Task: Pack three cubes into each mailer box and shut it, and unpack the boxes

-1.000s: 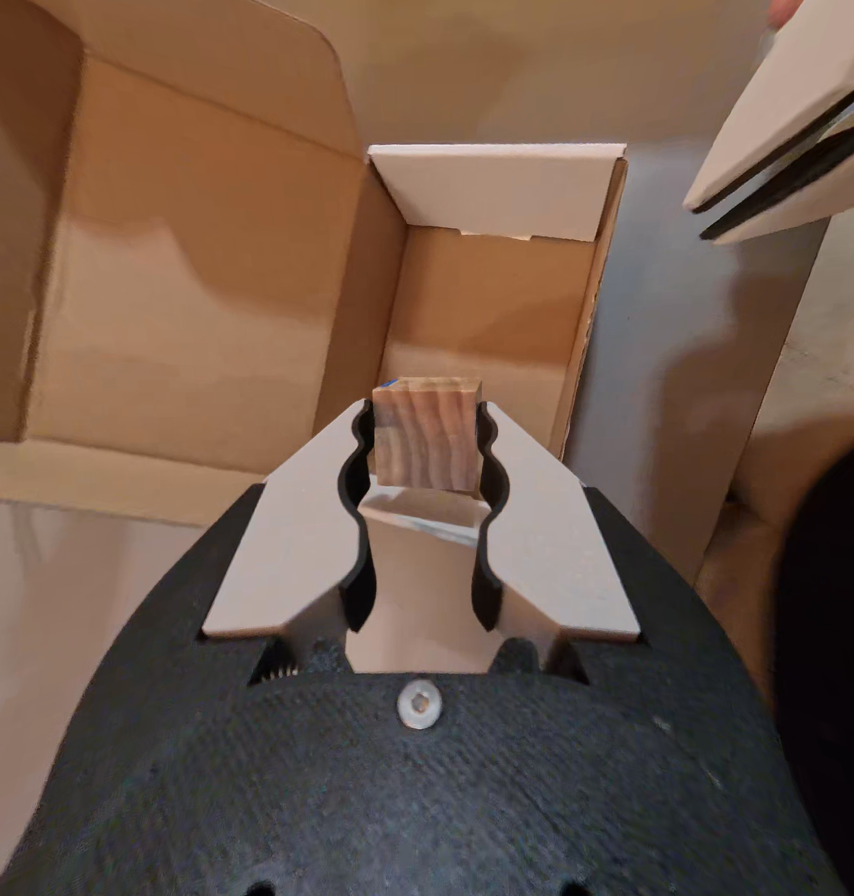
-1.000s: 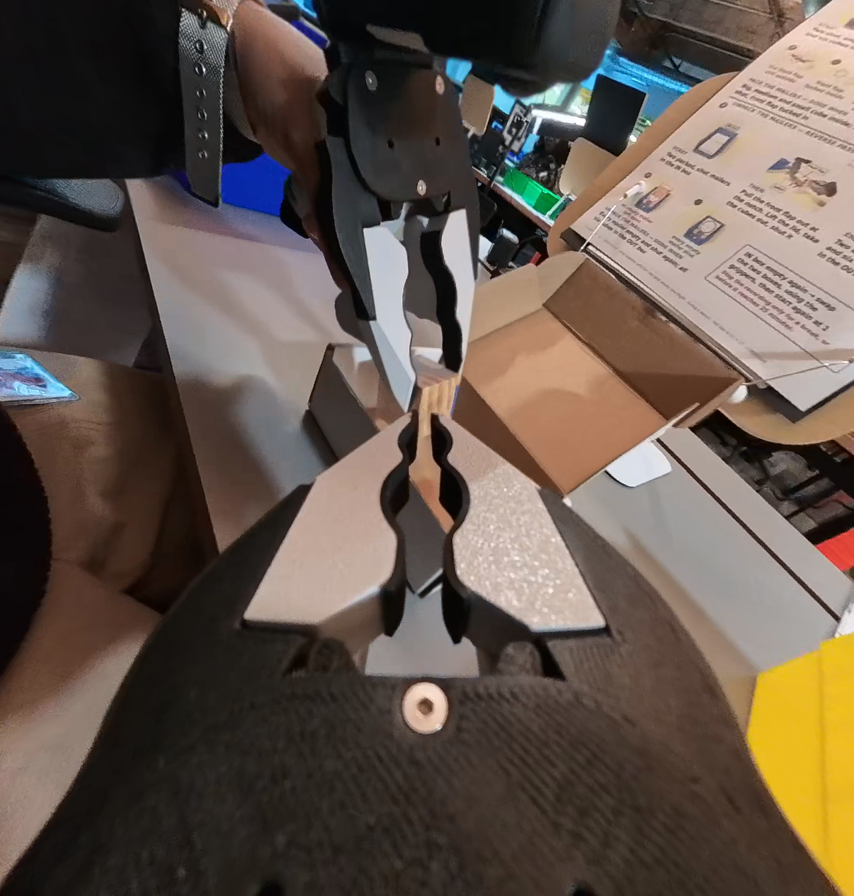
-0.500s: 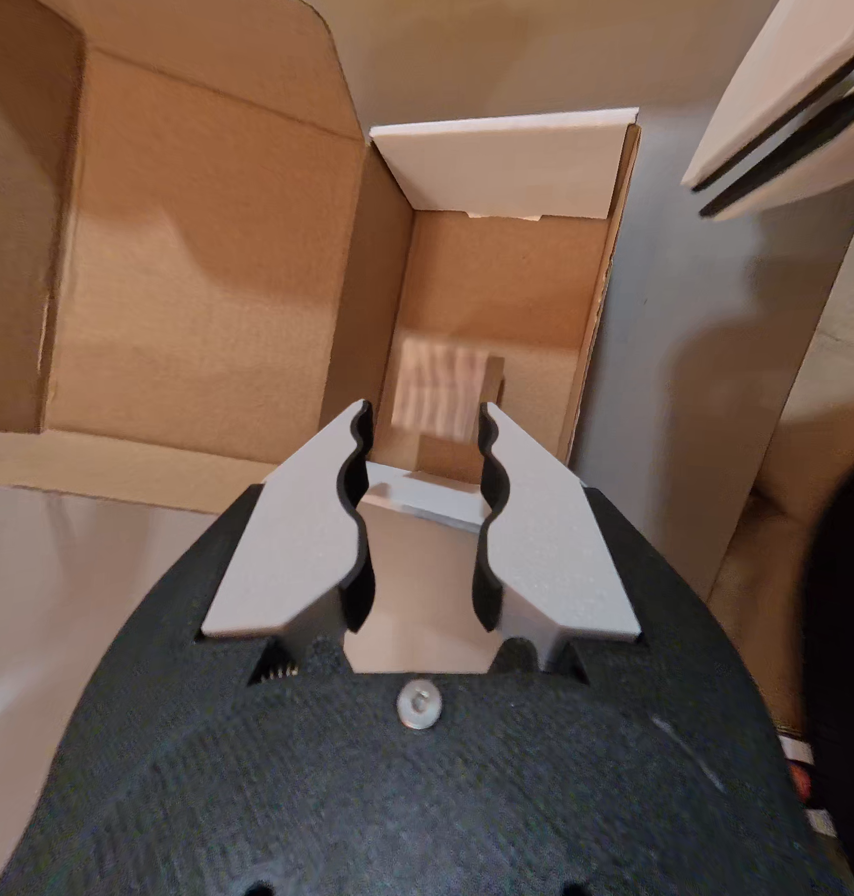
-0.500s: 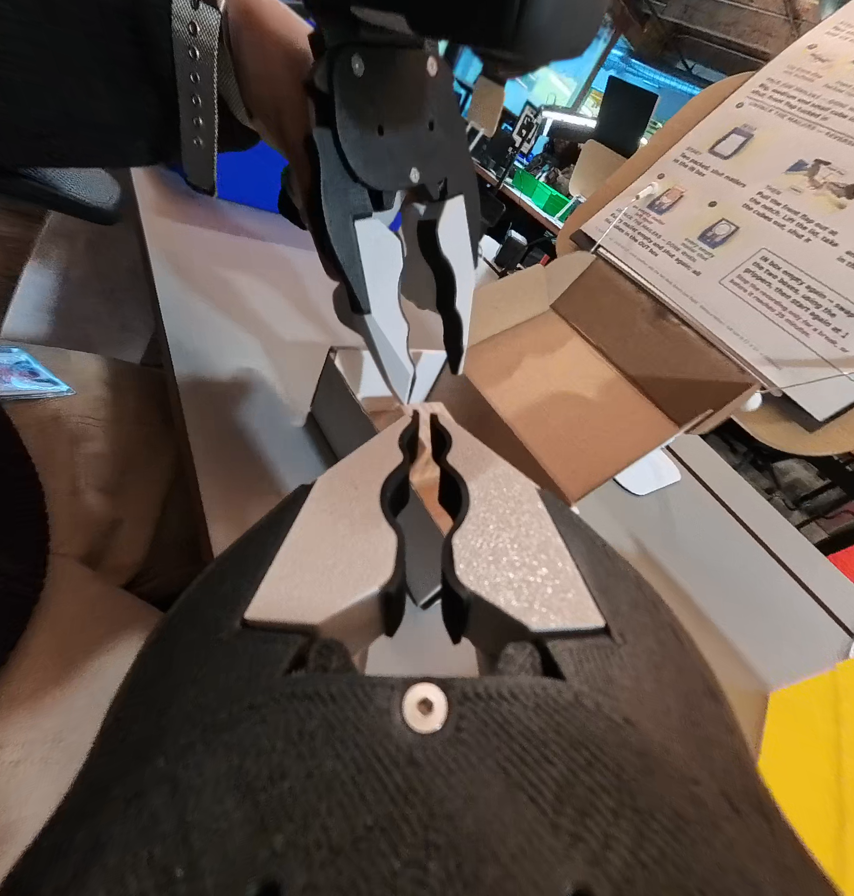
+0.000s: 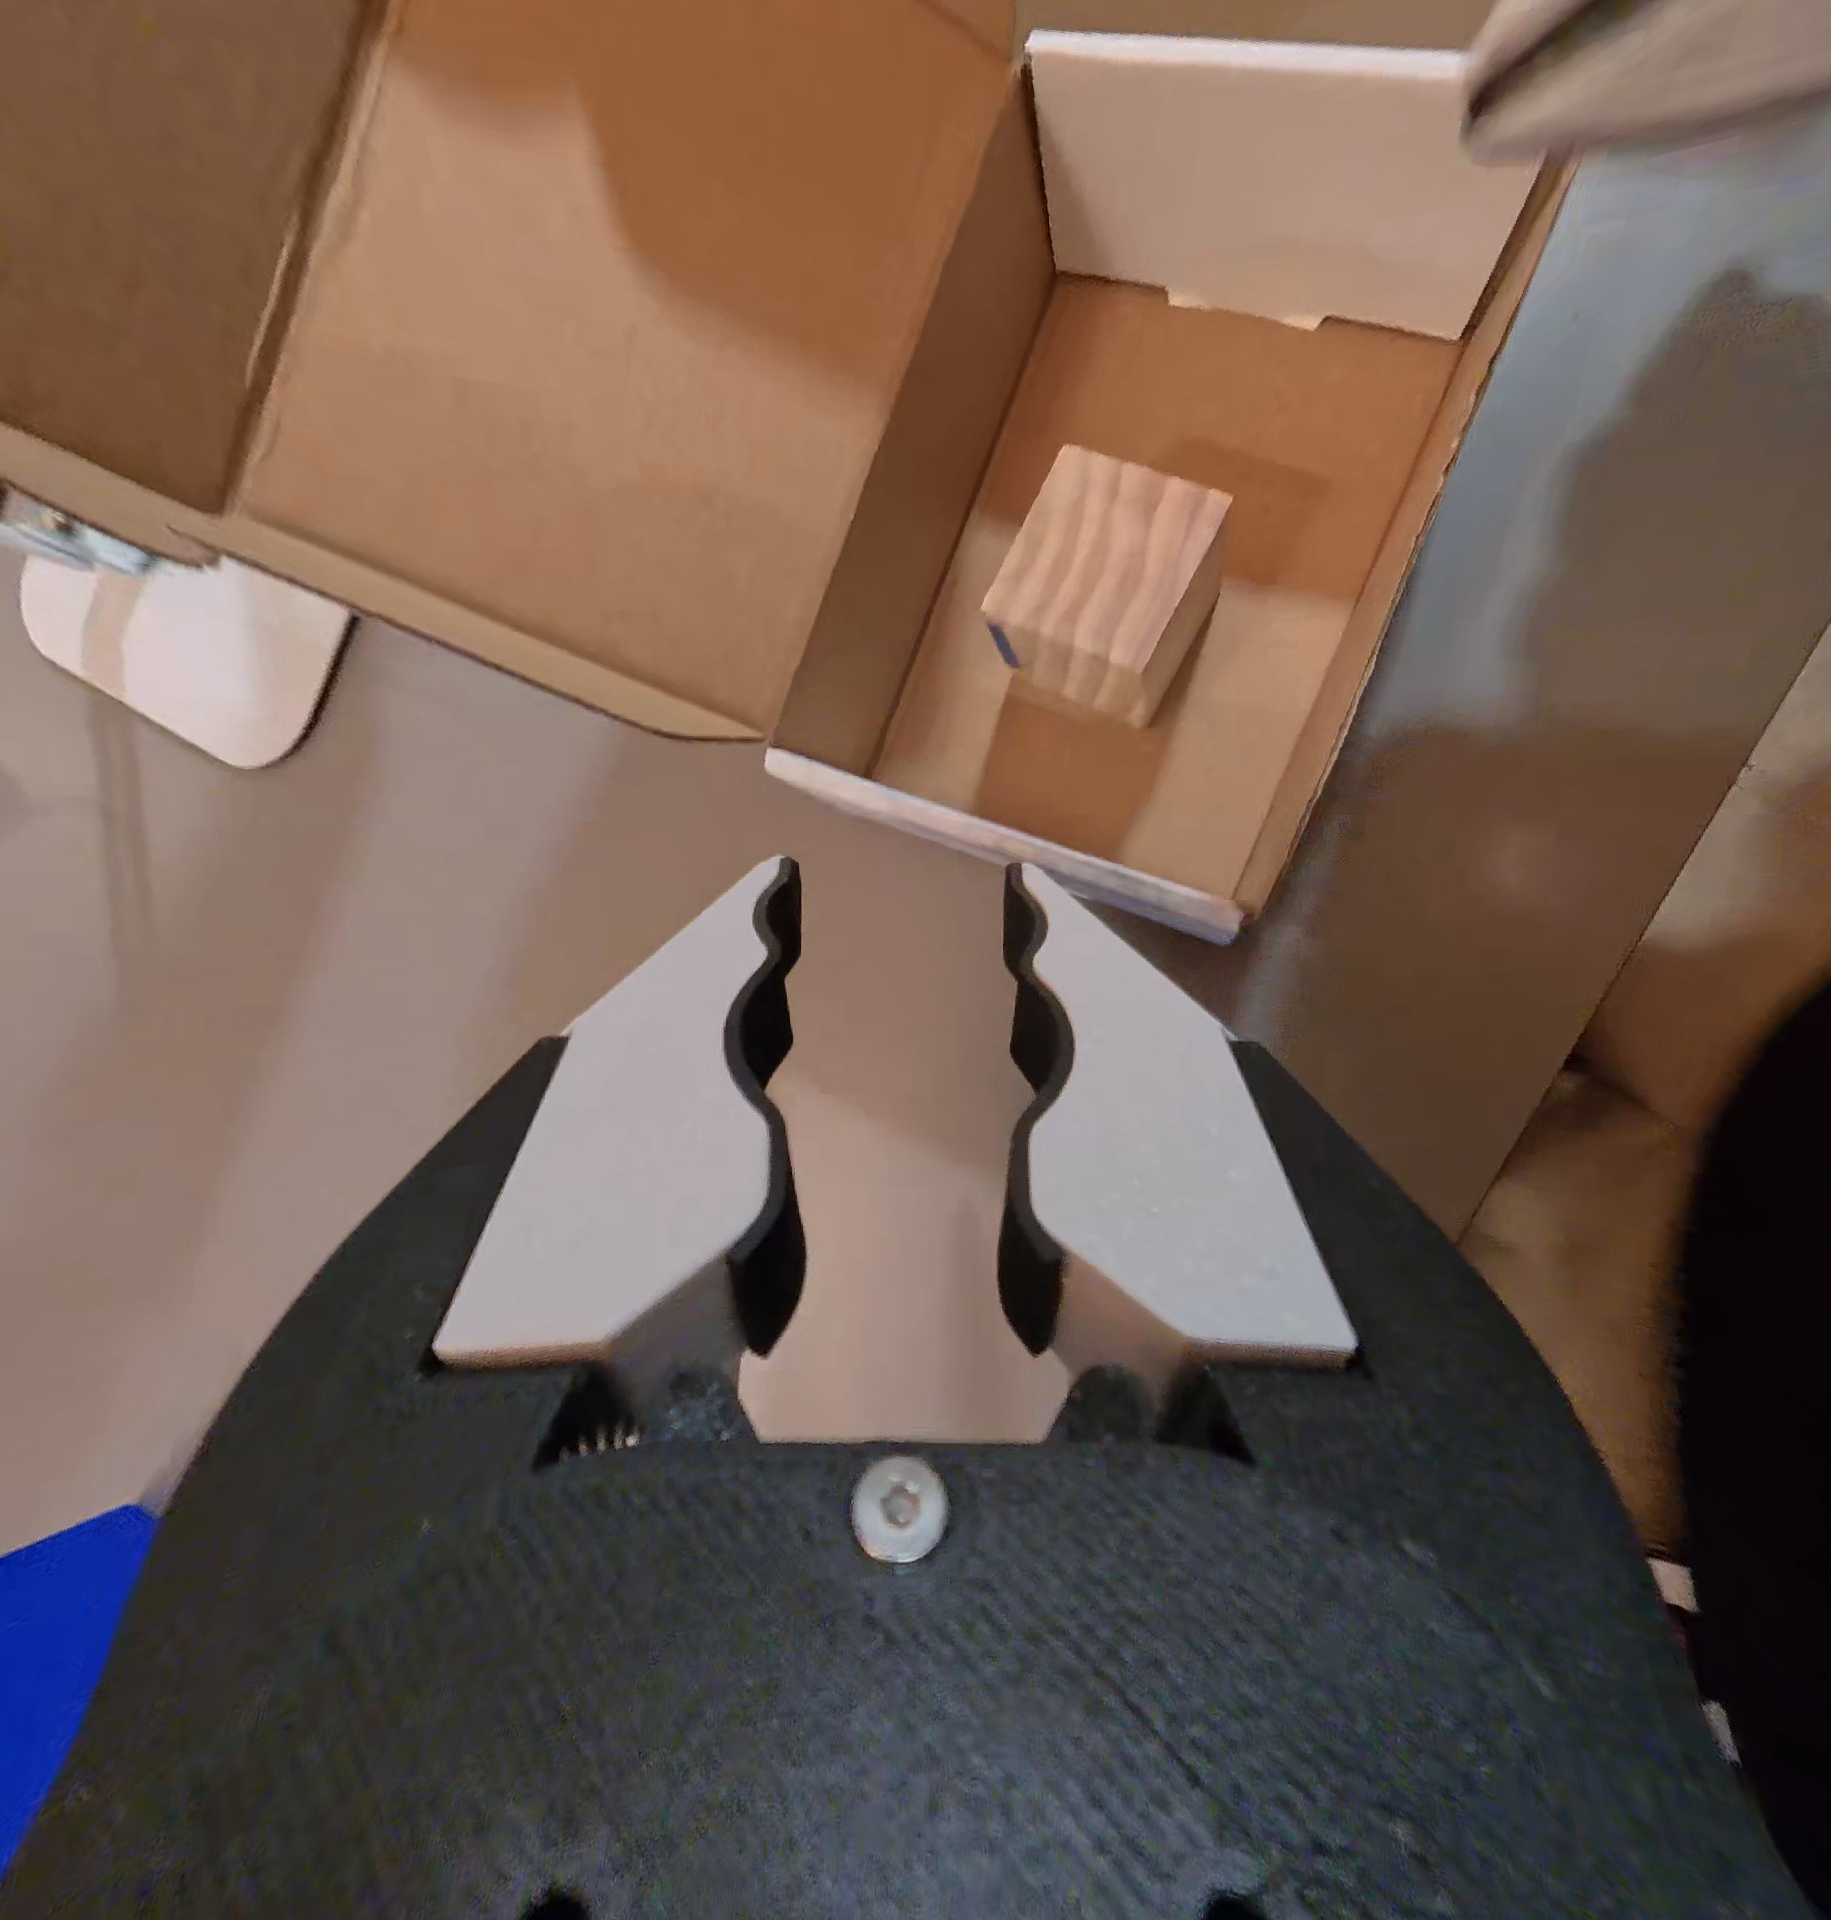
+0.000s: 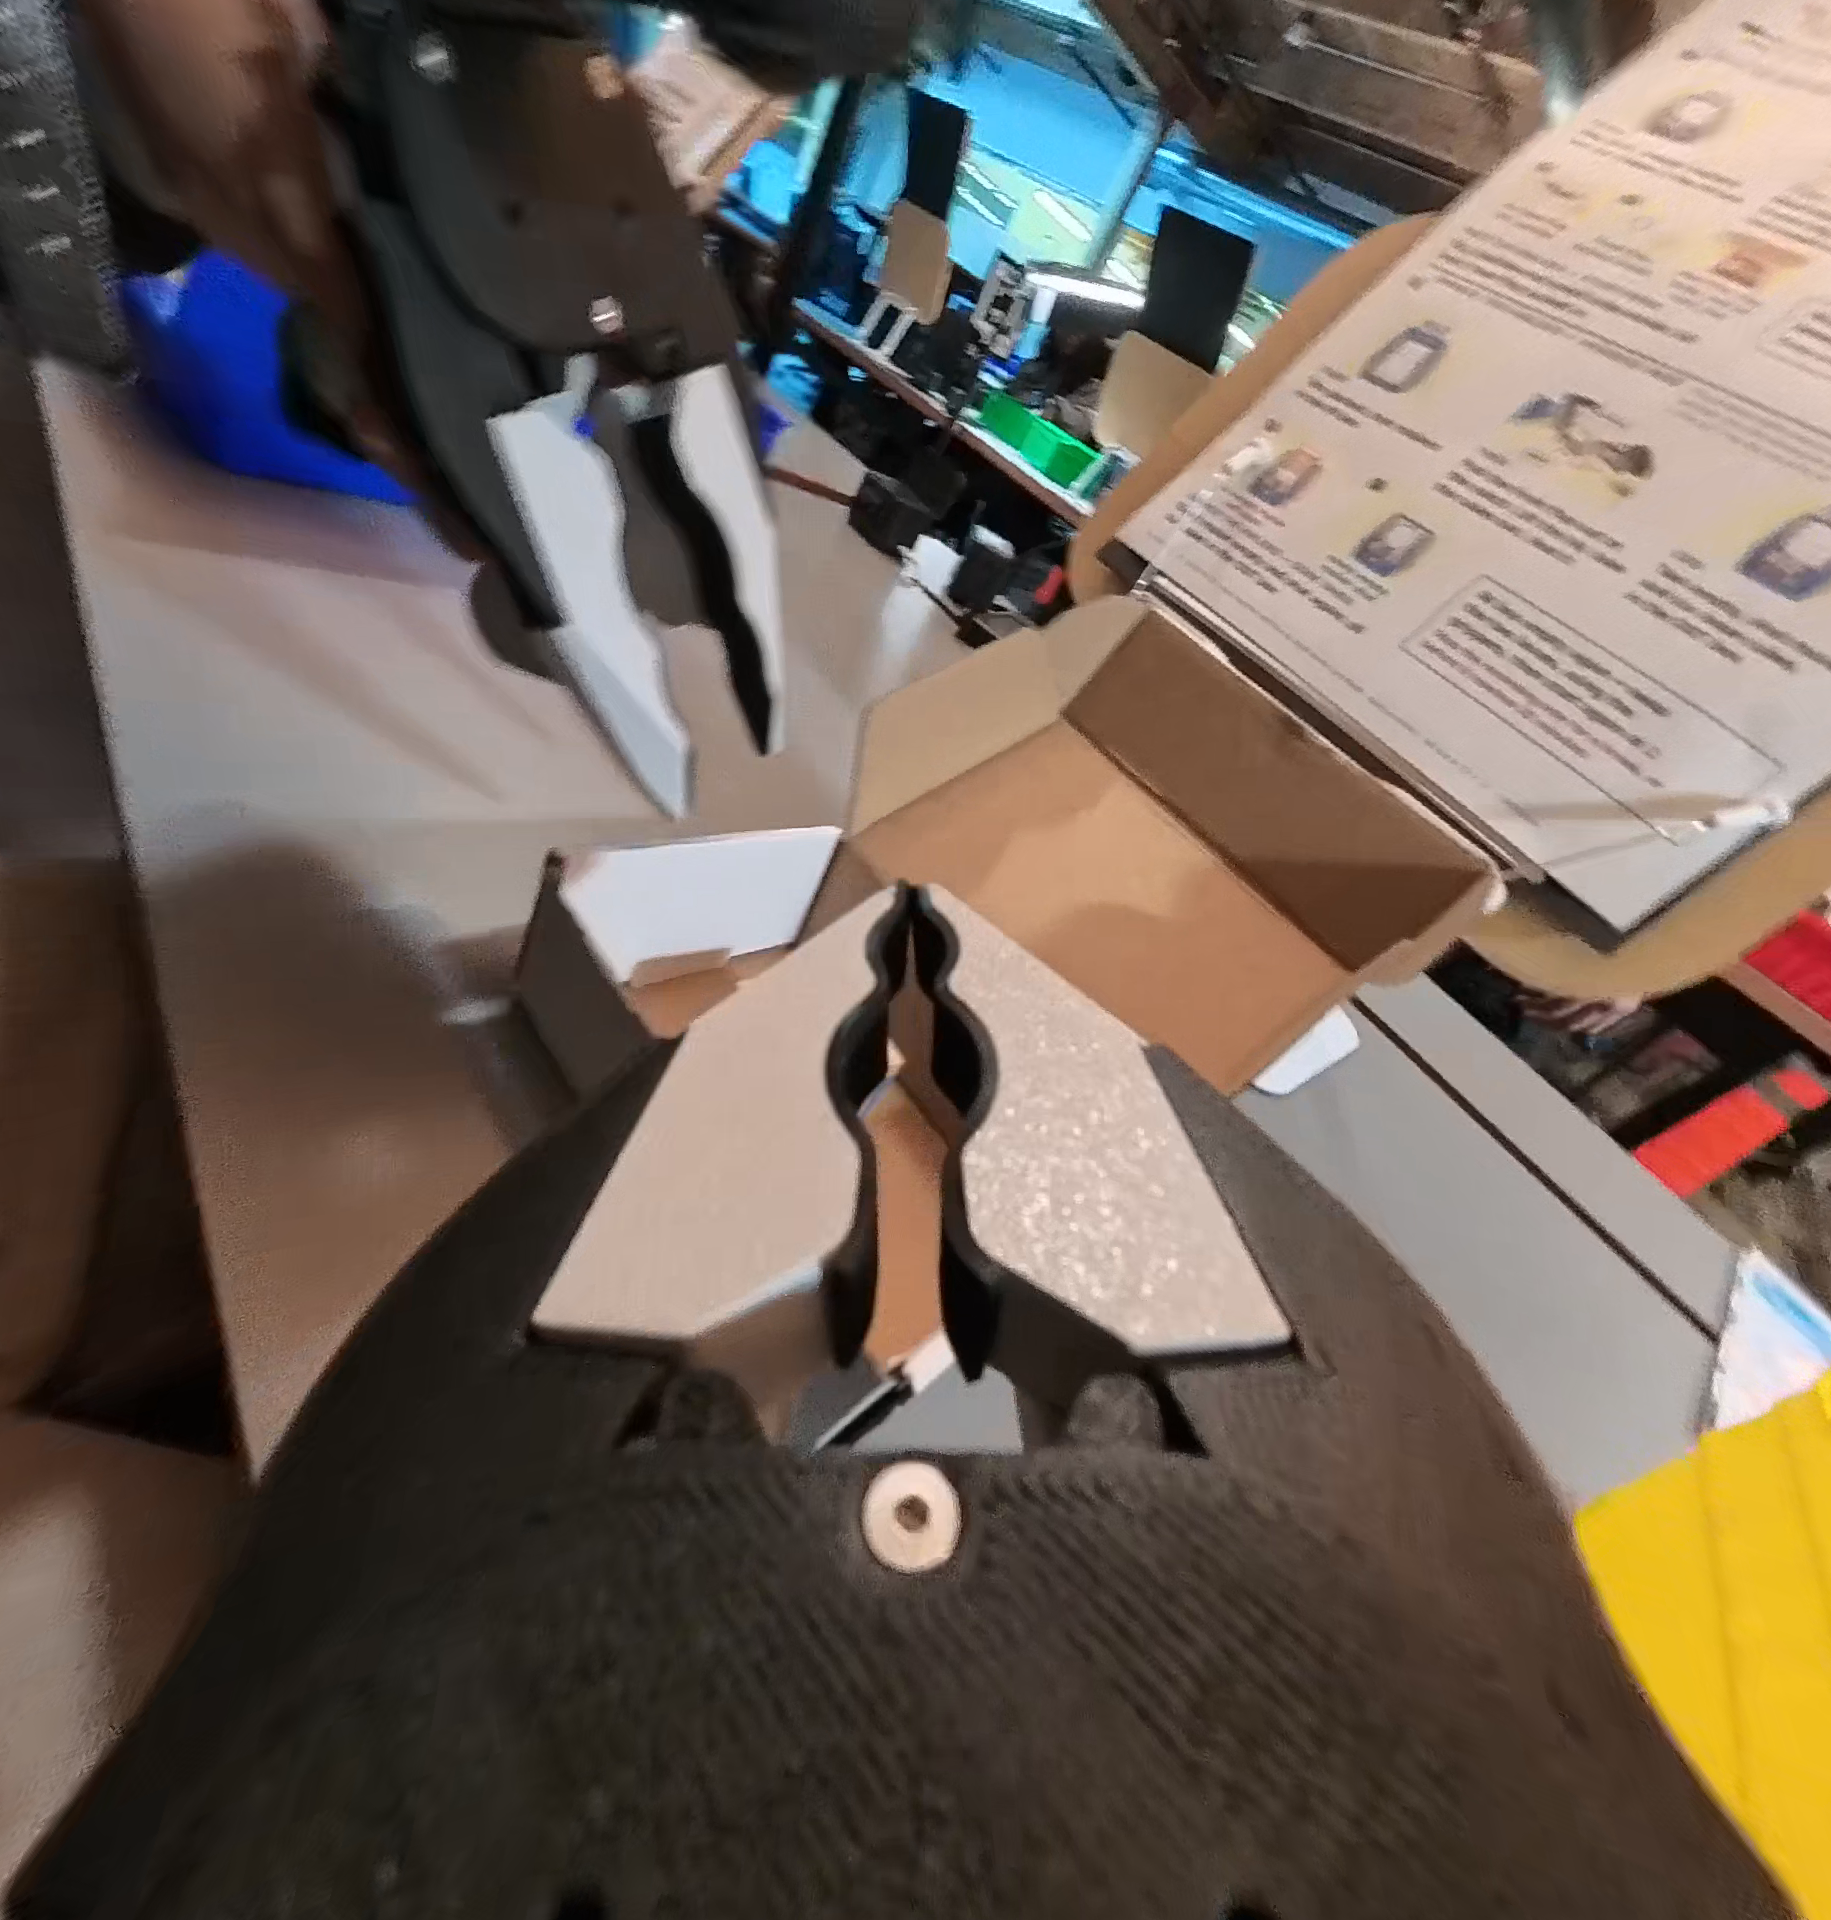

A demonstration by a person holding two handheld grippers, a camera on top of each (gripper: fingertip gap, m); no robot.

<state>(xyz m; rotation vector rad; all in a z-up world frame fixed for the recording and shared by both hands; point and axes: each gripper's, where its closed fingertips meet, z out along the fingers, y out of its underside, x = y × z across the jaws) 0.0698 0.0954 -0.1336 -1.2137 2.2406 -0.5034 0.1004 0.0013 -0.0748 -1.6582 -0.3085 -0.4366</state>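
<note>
An open brown mailer box [image 5: 1004, 847] lies on the table, its lid [image 5: 578, 343] folded back to the left. One wooden cube [image 5: 1108, 592] sits on the box floor, slightly turned. My left gripper [image 5: 895, 883] is open and empty, hovering just short of the box's near wall. It also shows in the right wrist view [image 6: 724, 769], above and left of the box [image 6: 682, 904]. My right gripper [image 6: 909, 904] is shut and empty, hovering over the box's right side. Its fingers [image 5: 1669, 73] show at the top right of the left wrist view.
A printed instruction sheet [image 6: 1565, 468] on a stand leans over the box lid; the stand's white base [image 5: 184, 665] sits left of the box. A yellow object [image 6: 1742, 1558] is at the right, a blue one [image 5: 28, 1621] at the near left. A dark sleeve [image 5: 1804, 1351] is at the right.
My left gripper opened and let go of the wooden cube, which dropped into the box. It then drew back from the box. My right gripper stayed shut and shifted a little.
</note>
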